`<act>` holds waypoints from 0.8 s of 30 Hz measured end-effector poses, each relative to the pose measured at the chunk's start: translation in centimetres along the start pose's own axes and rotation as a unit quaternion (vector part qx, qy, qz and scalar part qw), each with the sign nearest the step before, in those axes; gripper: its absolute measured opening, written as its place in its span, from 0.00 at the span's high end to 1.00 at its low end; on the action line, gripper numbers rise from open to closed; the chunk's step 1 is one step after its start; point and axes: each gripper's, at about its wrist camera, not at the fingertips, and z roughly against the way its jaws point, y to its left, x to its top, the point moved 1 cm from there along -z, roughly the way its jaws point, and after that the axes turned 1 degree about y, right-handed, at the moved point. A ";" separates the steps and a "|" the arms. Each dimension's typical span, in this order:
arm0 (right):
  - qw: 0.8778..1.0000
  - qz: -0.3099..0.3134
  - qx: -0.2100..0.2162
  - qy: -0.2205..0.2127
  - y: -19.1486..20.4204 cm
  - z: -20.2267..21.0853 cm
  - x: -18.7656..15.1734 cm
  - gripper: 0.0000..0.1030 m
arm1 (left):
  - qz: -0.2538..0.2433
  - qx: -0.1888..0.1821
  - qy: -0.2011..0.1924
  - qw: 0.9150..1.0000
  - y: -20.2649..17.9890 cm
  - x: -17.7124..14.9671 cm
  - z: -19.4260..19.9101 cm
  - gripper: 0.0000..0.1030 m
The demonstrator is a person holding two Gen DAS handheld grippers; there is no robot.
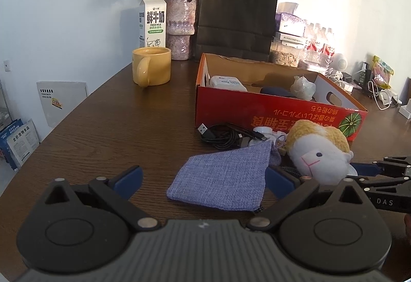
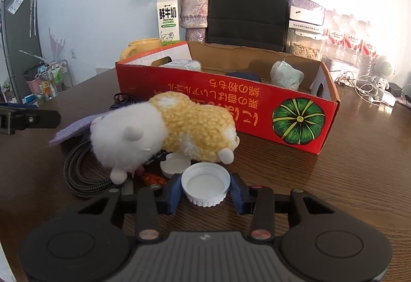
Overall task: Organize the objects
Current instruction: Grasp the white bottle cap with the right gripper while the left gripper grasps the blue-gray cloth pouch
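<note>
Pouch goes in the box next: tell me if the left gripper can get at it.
Probably yes: the left gripper is open, with the blue pouch lying flat between its fingers, nothing covering the near edge.

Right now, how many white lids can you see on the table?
2. One lid sits between the right tongs; a smaller lid lies just behind it, against the plush sheep. More may hide under the toy.

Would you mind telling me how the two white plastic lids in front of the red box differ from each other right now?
The nearer lid sits between the right gripper's blue fingers, which close on its ribbed rim; the farther lid is free of the gripper. The nearer lid is fully in view, while the farther lid is partly tucked under the plush sheep. The nearer lid looks larger, though it is closer to the camera. Both are white, round and open side up on the wooden table.
</note>
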 end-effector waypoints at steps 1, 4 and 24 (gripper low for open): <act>1.000 0.001 0.000 0.000 0.0 0.0 0.0 0.62 | 0.000 0.000 0.001 1.000 0.0 0.0 -0.1 0.00; 1.000 0.001 -0.001 -0.002 0.1 0.0 0.0 0.62 | 0.001 0.000 0.005 1.000 0.1 0.0 -0.3 0.00; 0.997 -0.035 -0.052 -0.055 -1.1 1.5 0.0 0.62 | -0.012 -0.033 0.044 0.998 -0.4 0.5 -4.0 0.00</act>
